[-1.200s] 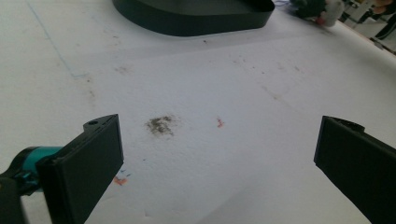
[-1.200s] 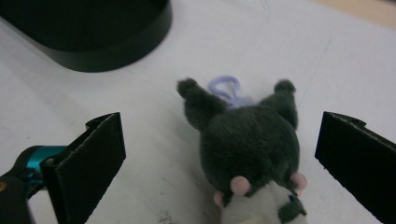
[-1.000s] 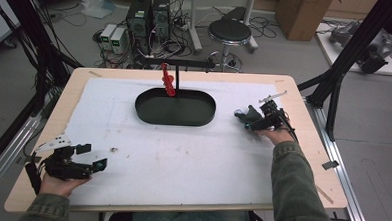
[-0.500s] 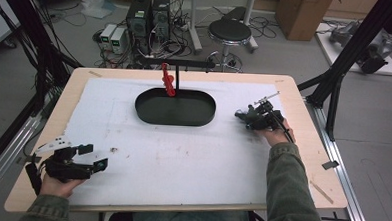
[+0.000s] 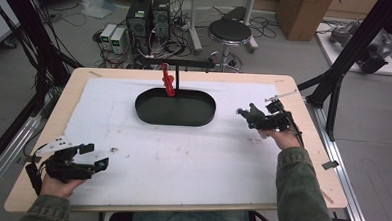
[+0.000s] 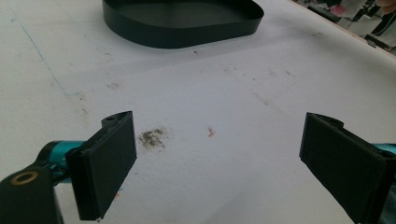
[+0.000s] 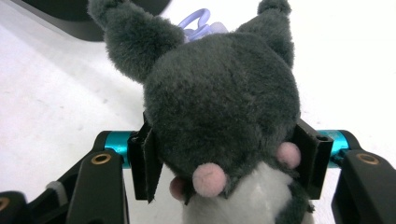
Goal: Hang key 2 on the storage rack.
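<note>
Right gripper view: right gripper (image 7: 224, 161) clamps grey plush toy (image 7: 224, 98); left gripper (image 6: 219, 161) wide

Plush toy (image 7: 224, 107) cut off below; hides tray (image 7: 70, 18).

Premises: a robotics or data-collection laboratory. A light wooden worktable (image 5: 48, 129) covered by a white paper sheet (image 5: 182, 155) stands on a grey concrete floor (image 5: 15, 82). Black metal frame struts (image 5: 351, 52) flank the table. Behind it, dark computer towers (image 5: 148, 18) sit among loose cables (image 5: 187, 30), beside a round black stool (image 5: 229, 31) and a brown cardboard box (image 5: 298, 10).
</note>
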